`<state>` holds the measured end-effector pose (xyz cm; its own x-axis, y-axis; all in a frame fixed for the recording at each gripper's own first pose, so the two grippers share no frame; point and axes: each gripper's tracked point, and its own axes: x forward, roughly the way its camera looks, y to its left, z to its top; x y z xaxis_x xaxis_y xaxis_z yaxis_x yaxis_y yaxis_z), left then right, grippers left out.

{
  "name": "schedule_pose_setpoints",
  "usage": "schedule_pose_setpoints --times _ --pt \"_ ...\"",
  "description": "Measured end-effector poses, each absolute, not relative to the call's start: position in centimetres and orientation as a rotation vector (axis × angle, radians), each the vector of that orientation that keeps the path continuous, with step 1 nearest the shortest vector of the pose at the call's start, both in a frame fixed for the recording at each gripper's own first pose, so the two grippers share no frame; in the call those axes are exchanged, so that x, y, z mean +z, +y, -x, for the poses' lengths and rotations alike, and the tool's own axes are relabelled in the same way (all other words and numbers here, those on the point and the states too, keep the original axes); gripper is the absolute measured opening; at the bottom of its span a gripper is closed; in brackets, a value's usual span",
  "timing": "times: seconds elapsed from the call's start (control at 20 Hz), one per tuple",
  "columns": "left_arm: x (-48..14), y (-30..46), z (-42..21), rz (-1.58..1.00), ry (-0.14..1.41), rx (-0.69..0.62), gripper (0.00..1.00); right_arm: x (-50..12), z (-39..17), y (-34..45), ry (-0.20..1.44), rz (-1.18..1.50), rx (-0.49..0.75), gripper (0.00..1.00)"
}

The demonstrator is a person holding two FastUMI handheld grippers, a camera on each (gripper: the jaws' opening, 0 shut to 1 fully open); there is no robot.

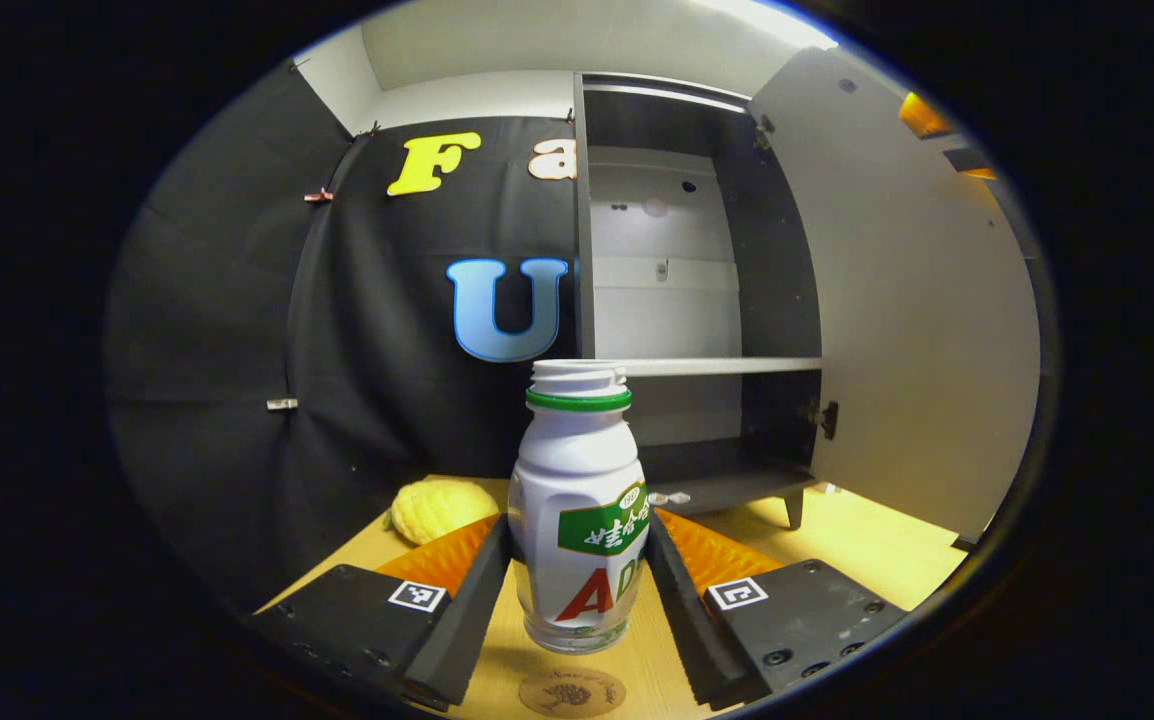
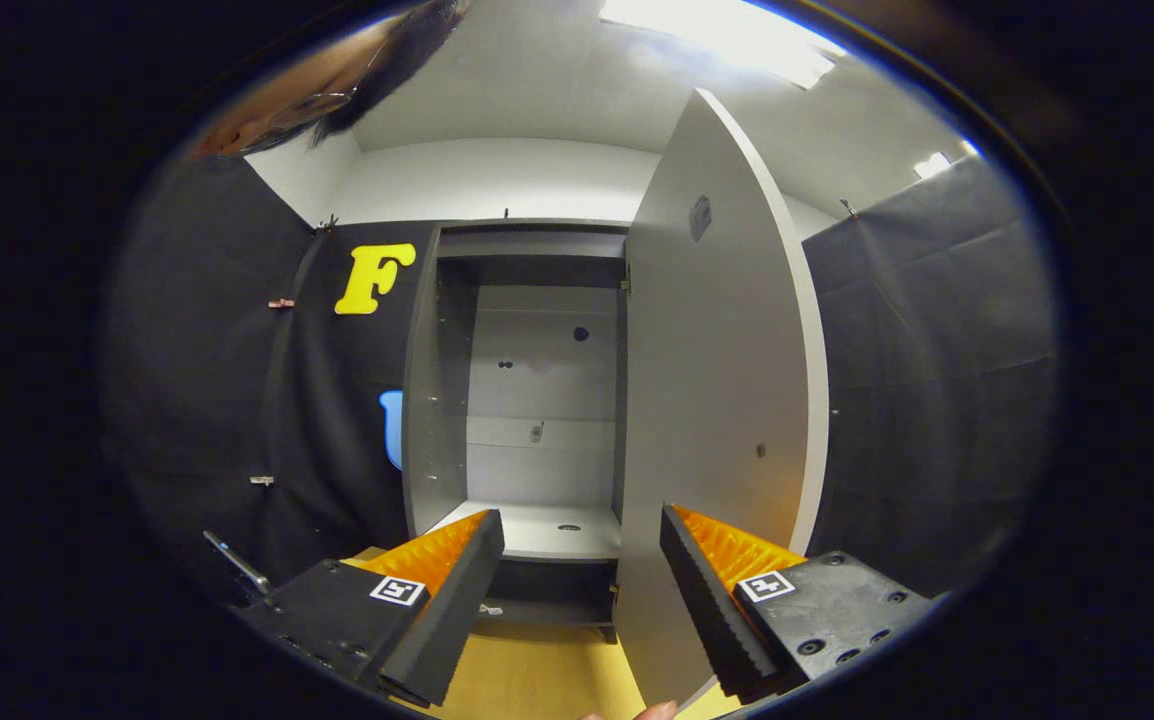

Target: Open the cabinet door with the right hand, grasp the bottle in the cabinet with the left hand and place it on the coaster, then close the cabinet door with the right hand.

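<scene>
Gripping the bottle (image 1: pixel 579 510), my left gripper (image 1: pixel 577 590) has both ribbed fingers (image 1: pixel 477 590) pressed on its lower sides, so it is closed around the body. The bottle is upright, white plastic with a green ring under an uncapped, threaded neck and a clear base. Its base hangs just above the round brown coaster (image 1: pixel 572 692), which lies on the near edge of the wooden table (image 1: pixel 867 540); I cannot tell whether they touch. Left of the fingers, farther back, a bumpy yellow fruit-like thing (image 1: pixel 440 508) rests on the table with a free strip of wood between it and the bottle.

Beyond the bottle the cabinet (image 1: pixel 697 300) stands open, grey and flat-sided, on short legs, with one pale shelf (image 1: pixel 722 366) across it and bare room above and below. Its door (image 1: pixel 922 320) is swung out wide to the right, smooth and matte, its hinge edge at the cabinet's right side.

My right gripper (image 2: pixel 582 600) is spread wide and holds nothing. Through its gap I see the cabinet mouth, and the door's near edge runs down just inside the right finger (image 2: pixel 712 600). I cannot tell whether they touch.
</scene>
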<state>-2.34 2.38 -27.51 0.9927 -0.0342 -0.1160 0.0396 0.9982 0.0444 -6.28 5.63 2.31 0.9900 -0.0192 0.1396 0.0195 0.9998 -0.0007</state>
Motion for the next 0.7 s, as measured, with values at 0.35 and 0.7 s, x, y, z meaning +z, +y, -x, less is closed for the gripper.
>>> schedule_pose_setpoints --times 0.35,0.7 --pt "-33.9 1.8 4.1 -0.046 0.17 -0.061 0.81 2.5 4.3 6.7 -0.129 0.017 -0.013 0.97" --pt "-38.8 3.5 5.1 -0.035 0.195 -0.058 0.81 2.6 4.2 5.7 -0.103 0.087 -0.035 0.97"
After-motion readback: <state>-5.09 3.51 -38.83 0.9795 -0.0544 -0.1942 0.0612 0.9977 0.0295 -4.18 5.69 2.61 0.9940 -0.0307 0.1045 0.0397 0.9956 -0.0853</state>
